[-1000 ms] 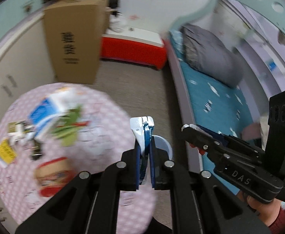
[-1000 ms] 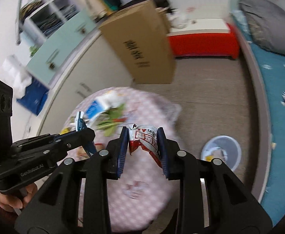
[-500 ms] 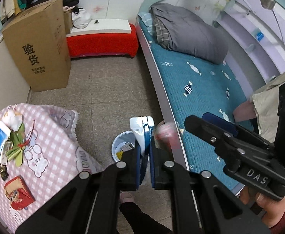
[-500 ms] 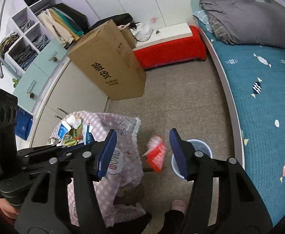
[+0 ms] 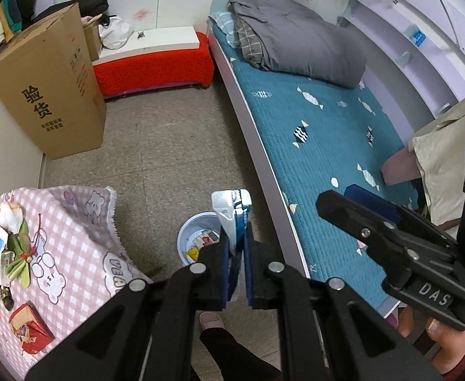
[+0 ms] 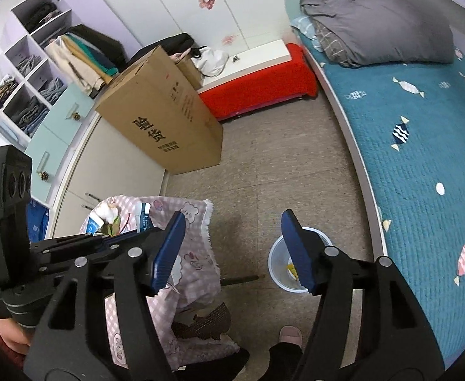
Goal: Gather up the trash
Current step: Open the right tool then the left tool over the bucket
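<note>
Now that the red snack wrapper I was pinching a second ago is gone, my right gripper (image 6: 232,250) is opening, empty, over the white bin (image 6: 278,255) at lower centre; my left gripper (image 5: 236,247) is still clamping the blue-white packet (image 5: 232,204). The other tool is reading "DAS".

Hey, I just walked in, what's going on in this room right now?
A person is clearing trash off a small table into a white bin on the floor. The left gripper is shut on a blue-and-white wrapper above the bin. The right gripper is empty, its jaws opening, beside the bin.
</note>
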`<state>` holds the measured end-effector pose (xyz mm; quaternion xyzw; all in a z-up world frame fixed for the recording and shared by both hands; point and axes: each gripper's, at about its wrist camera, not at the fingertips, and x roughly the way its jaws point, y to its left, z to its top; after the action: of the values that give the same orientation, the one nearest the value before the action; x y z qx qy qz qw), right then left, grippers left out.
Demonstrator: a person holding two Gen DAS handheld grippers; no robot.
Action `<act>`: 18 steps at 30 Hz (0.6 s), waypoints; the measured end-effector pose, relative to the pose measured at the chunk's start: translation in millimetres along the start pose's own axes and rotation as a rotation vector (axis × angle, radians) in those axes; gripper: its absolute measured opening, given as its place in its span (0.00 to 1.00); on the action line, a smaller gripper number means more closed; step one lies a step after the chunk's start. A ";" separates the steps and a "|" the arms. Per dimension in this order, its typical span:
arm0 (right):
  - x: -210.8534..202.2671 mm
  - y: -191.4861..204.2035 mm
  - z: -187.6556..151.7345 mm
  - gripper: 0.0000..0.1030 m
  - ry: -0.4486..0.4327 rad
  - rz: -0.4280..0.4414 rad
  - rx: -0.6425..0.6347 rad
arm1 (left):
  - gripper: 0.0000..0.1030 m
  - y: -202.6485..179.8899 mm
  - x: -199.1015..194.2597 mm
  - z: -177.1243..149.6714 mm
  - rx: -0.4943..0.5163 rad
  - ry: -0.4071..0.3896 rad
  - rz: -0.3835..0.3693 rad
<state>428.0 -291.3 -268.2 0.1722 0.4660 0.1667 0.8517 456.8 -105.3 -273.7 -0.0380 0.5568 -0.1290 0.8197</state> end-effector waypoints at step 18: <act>-22.3 -35.3 -8.2 0.66 -0.069 -0.047 0.098 | 0.51 -28.6 24.7 17.4 0.015 0.056 -0.028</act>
<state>414.1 -331.3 -271.7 0.2085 0.4478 0.1174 0.8615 476.5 -140.5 -283.6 -0.0360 0.5780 -0.1455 0.8021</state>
